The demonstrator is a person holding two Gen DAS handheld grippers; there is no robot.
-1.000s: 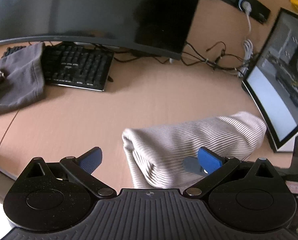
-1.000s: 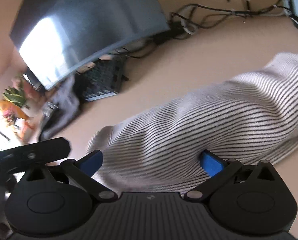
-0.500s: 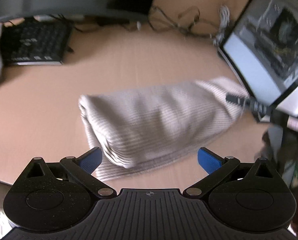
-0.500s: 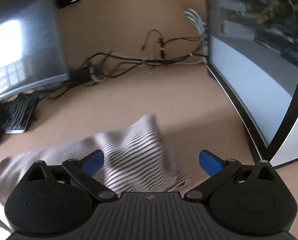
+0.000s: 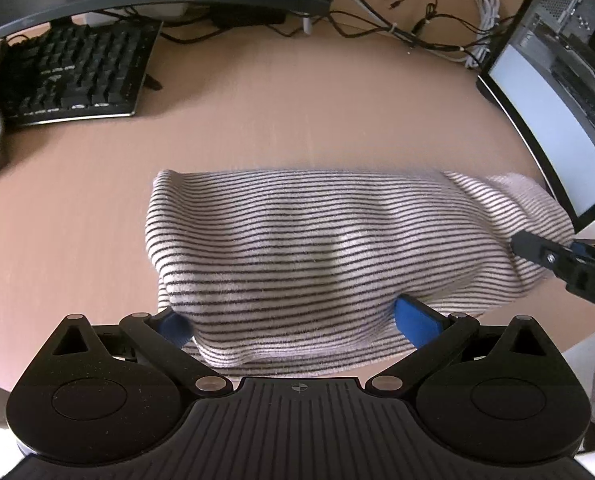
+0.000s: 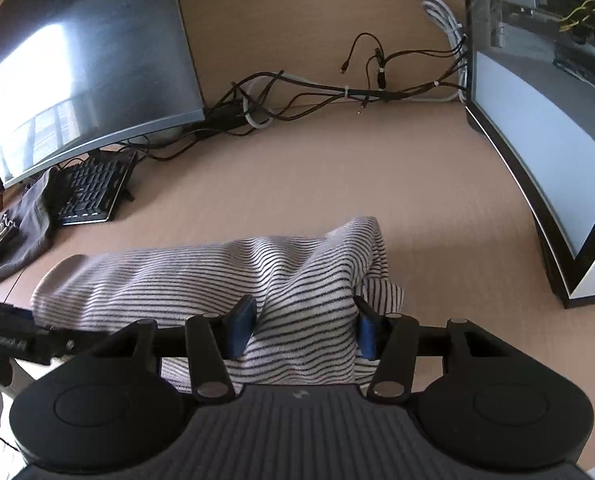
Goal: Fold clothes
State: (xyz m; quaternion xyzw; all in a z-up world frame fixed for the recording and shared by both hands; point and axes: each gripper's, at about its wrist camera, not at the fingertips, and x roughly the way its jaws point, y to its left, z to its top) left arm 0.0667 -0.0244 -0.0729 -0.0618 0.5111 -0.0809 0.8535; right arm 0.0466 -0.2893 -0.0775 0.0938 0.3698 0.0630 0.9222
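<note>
**Gathering a striped garment at both ends for a fold**

Shown on the tan desk (image 5: 257,120) is a striped knit garment (image 5: 317,248), bunched into a long roll near the desk's front edge, well apart from the keyboard (image 5: 73,76) at the rear left corner and near the white computer case (image 6: 545,140) at the right edge. The left gripper (image 5: 297,320) is set over the garment's near side with its blue pads spread wide; cloth bulges between them, yet no pinch is seen. The right gripper (image 6: 303,326) is placed at the garment's right end, its jaws closing with a ridge of striped cloth between the blue pads, which are not yet seen to compress it.

For the step to be done well, a full thickness of cloth should be taken by each gripper, not one loose layer, and both ends should be lifted together so that the roll is opened evenly. A shallow bite is judged likely to slip on so soft a knit.

Partial white lettering is seen on each gripper's black body where it enters the other camera's view, but it cannot be read. Marks on the grey cloth (image 6: 13,248) beside the keyboard are likewise illegible
</note>
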